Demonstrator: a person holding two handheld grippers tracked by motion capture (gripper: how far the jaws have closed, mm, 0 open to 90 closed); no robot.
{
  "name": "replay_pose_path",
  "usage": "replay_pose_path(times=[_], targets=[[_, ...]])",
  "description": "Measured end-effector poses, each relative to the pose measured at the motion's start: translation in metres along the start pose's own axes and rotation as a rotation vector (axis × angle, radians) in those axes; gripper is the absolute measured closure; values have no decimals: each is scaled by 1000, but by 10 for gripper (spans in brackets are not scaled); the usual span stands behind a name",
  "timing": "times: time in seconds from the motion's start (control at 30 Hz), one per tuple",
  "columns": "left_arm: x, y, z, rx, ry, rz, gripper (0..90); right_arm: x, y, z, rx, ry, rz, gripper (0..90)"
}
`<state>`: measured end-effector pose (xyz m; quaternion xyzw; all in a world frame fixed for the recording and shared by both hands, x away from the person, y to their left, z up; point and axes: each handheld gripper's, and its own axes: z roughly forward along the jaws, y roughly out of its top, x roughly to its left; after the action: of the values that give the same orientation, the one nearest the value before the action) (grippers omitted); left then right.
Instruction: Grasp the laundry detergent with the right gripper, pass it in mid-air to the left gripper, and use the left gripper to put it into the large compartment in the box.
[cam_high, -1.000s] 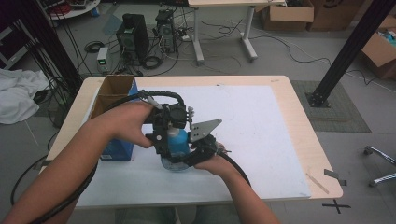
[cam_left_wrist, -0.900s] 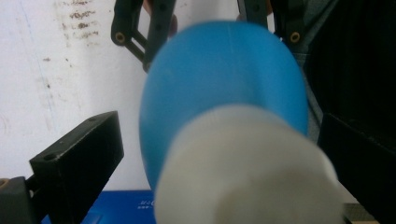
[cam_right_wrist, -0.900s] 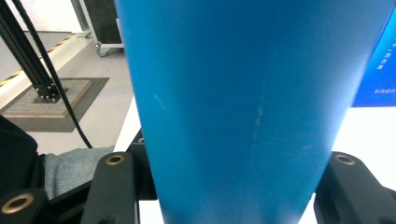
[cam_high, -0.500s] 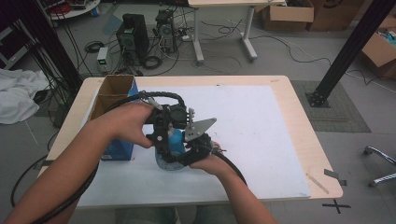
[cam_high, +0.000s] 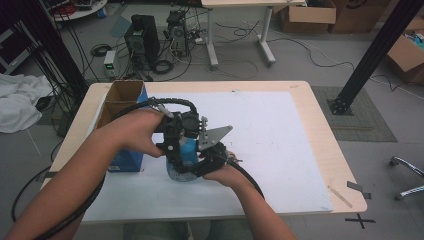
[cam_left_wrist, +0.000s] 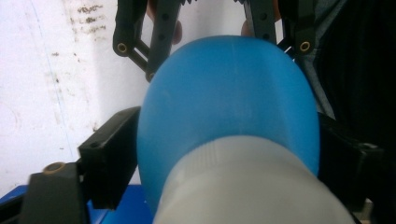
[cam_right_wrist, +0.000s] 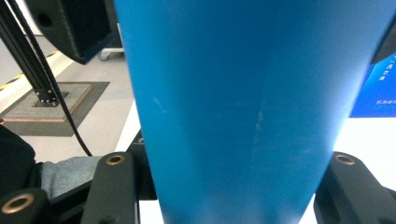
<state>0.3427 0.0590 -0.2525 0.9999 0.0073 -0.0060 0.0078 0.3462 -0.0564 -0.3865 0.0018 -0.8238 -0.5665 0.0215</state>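
Note:
A blue bottle (cam_high: 187, 150) with a pale translucent end (cam_high: 176, 173) is held just above the white mat, between both hands. My left gripper (cam_high: 174, 144) clamps it from the left. My right gripper (cam_high: 209, 156), topped by a grey plate, clamps it from the right. In the left gripper view the rounded blue bottle (cam_left_wrist: 233, 102) and its whitish part (cam_left_wrist: 247, 186) sit between my left gripper (cam_left_wrist: 229, 158), and the other gripper's jaws reach in from the top. In the right gripper view the tapered blue bottle (cam_right_wrist: 243, 93) stands between my right gripper (cam_right_wrist: 233, 186).
An open cardboard box with blue sides (cam_high: 122, 102) stands on the table's left part, touching my left forearm. A white mat (cam_high: 280, 140) covers most of the wooden table (cam_high: 327, 150). Computers, cables and a black post stand on the floor beyond.
Both hands and the bottle have shifted slightly to the left. Both grips have stayed closed on it.

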Motion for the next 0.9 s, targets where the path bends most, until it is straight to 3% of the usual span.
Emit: replay_pose_path(times=[0.9], targets=[[-2, -1, 1, 18, 22, -5, 346, 0, 0, 2, -1, 3, 8, 445]])
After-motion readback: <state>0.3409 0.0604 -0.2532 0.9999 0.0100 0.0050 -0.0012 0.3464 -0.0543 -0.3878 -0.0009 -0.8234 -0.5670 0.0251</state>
